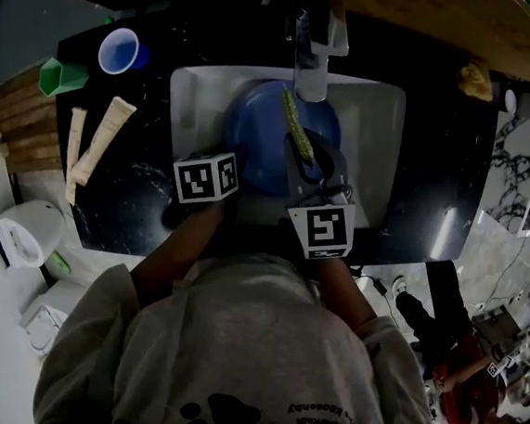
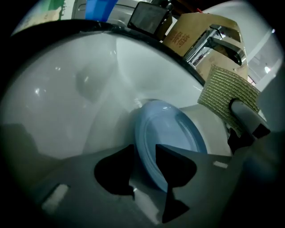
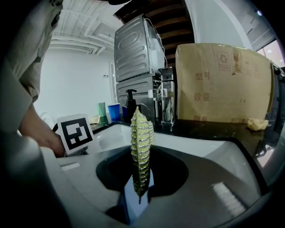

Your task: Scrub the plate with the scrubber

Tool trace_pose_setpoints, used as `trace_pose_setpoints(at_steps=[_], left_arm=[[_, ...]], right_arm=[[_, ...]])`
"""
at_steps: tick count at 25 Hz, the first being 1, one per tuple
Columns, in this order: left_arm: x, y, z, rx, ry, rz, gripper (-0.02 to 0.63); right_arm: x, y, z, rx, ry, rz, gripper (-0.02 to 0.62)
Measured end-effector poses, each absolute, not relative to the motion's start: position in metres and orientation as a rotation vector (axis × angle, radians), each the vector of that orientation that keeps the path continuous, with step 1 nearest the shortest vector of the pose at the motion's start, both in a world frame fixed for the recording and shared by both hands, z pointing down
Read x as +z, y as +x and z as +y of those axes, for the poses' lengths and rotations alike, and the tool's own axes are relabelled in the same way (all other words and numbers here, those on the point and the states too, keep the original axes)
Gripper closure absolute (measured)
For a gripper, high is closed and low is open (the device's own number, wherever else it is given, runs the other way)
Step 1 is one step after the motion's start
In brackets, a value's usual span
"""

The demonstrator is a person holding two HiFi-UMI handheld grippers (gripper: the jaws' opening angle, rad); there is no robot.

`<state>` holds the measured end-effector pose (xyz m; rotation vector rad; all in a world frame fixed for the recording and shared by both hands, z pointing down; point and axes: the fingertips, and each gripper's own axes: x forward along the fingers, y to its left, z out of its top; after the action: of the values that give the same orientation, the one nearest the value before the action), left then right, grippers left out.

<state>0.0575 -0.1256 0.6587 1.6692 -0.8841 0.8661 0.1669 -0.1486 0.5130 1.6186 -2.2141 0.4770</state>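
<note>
The scrubber [image 1: 297, 126] (in right gripper [image 1: 312, 161]) points lengthwise toward the faucet [image 1: 311, 48].

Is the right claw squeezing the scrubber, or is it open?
Squeezing it. In the right gripper view the right claw is shut on the scrubber, which stands on edge between its jaws.

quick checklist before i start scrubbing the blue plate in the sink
1. The round blue plate sits in the white sink: ok
2. The left tool is astride the plate's rim: ok
3. The left tool is clamped on the rim: not ok, jaws open
4. The right tool is shut on the yellow-green woven scrubber: ok
5. The scrubber touches the plate's face: not ok, apart
</note>
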Motion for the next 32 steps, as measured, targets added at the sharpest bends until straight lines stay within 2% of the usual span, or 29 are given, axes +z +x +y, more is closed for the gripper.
trace_pose_setpoints(at_steps=[6, 7, 10, 18, 32], left_arm=[[0.665, 0.060, -0.123, 0.859, 1.614, -0.913, 0.449], [0.666, 0.060, -0.122, 0.875, 1.613, -0.918, 0.457], [0.666, 0.060, -0.122, 0.901, 1.598, -0.935, 0.546], [0.659, 0.064, -0.123, 0.696, 1.505, -0.902, 0.584], [0.572, 0.045, -0.129, 0.462, 1.723, -0.929, 0.588]], right_arm=[[0.514, 0.169, -0.147, 0.484, 1.635, -2.203, 0.523], [0.514, 0.169, -0.147, 0.482, 1.635, -2.202, 0.523], [0.514, 0.168, -0.146, 0.475, 1.634, -2.199, 0.523], [0.511, 0.166, -0.137, 0.445, 1.594, -2.170, 0.523], [0.480, 0.151, -0.109, 0.143, 1.378, -2.108, 0.523]])
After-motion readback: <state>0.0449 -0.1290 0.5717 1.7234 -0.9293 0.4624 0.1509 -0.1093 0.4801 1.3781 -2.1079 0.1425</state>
